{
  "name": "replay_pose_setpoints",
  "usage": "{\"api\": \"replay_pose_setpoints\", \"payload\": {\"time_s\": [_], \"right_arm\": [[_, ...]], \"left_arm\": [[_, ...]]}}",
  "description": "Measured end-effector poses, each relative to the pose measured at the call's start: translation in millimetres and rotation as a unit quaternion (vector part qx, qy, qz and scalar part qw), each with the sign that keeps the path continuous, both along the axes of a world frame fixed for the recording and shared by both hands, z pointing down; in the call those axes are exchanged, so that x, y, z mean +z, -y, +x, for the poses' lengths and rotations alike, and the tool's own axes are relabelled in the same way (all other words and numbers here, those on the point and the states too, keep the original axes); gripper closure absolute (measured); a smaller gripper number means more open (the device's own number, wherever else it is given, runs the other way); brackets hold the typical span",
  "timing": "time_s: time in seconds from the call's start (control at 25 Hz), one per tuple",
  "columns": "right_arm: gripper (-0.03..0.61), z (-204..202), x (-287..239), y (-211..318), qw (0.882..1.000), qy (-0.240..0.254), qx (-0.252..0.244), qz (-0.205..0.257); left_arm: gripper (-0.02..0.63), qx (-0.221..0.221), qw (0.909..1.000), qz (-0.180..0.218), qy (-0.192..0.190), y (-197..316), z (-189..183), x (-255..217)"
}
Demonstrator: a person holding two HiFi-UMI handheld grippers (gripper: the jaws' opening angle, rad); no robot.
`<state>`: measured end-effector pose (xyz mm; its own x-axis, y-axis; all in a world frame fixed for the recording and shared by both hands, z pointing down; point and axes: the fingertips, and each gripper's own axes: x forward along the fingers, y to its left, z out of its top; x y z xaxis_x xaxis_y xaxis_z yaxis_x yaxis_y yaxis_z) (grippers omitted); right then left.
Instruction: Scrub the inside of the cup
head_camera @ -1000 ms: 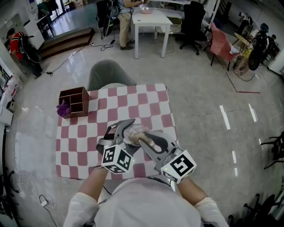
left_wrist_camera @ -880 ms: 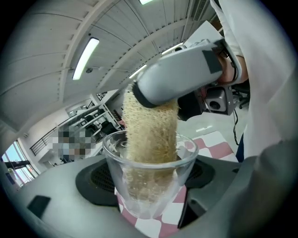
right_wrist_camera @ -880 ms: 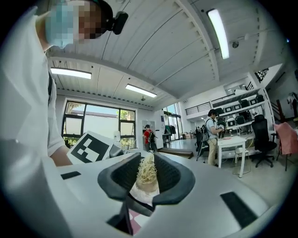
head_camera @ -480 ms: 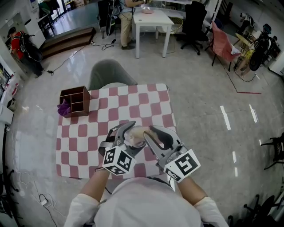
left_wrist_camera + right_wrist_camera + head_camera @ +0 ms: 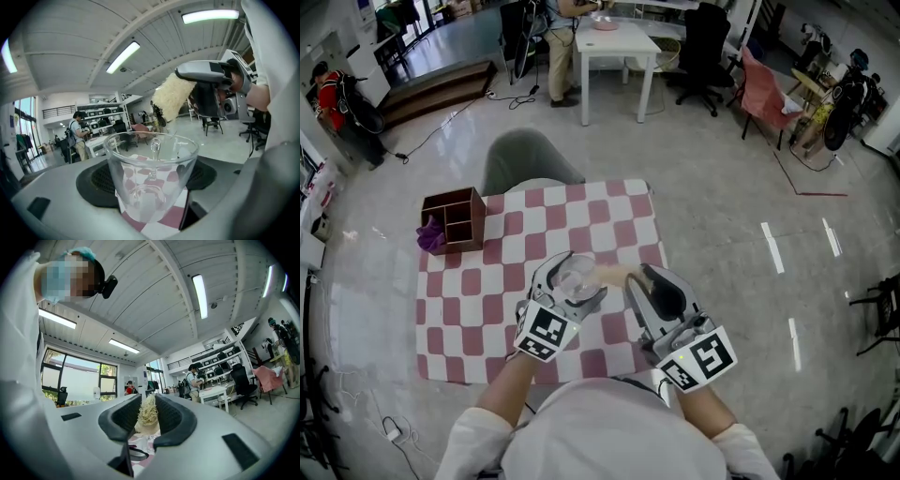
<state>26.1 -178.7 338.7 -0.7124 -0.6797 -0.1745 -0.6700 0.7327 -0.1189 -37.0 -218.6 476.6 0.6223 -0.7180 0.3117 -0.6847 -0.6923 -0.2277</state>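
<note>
Cup [image 5: 151, 183] sits pinched in left gripper [image 5: 573, 280] jaws; right gripper [image 5: 147, 420] jaws clamp brush [image 5: 172, 96].

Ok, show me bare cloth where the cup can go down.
Bare: the far stretch of cloth right of the wooden box, and the left strip below that box. Crowded: the near middle, where the left gripper holds the cup and the right gripper the brush.

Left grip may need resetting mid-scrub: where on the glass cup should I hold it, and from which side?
I'd hold the glass cup by its round wall below the rim, a pad on each side, coming from the side opposite its handle, as the left gripper does. The mouth faces up, open to the scrubber in the right gripper.
</note>
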Motion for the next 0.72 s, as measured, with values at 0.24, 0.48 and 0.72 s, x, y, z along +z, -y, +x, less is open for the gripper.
{"api": "replay_pose_setpoints", "payload": {"time_s": [0.24,0.48,0.72], "right_arm": [[0.472,20,20,1,0.999,-0.010,0.034,-0.024],[0.472,38,42,-3,0.996,-0.026,0.066,-0.053],[0.472,47,60,-7,0.993,-0.035,0.081,-0.081]], "left_arm": [[0.230,-0.033,0.9948,-0.029,-0.092,27,-10,28],[0.230,-0.041,0.9895,-0.051,-0.129,44,-11,64],[0.230,-0.047,0.9884,-0.066,-0.129,52,-8,100]]}}
